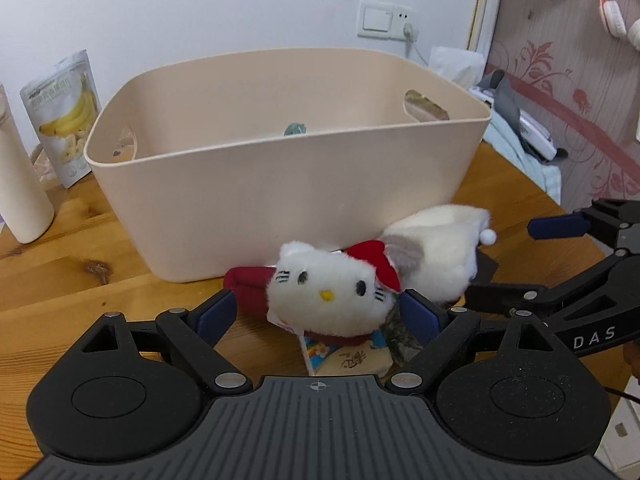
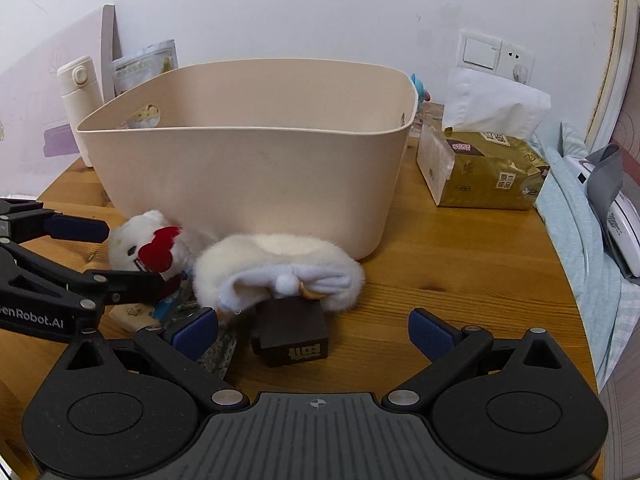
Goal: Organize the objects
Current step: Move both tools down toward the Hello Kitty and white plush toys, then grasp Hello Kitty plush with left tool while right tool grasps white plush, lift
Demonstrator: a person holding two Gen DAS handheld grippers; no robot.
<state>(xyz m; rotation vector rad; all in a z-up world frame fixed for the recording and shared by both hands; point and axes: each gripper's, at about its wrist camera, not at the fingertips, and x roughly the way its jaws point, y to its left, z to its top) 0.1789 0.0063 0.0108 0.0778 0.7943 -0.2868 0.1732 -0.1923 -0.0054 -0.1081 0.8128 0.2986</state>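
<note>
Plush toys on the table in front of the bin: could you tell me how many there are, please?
2. The white cat plush with a red bow sits between the left gripper fingers; the fluffy white plush lies to its right, against the beige bin. Others may be hidden inside.

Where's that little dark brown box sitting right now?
In the right wrist view the dark brown box sits on the wooden table, just ahead of the right hand-held gripper, tucked partly under the fluffy white plush before the beige basket.
</note>
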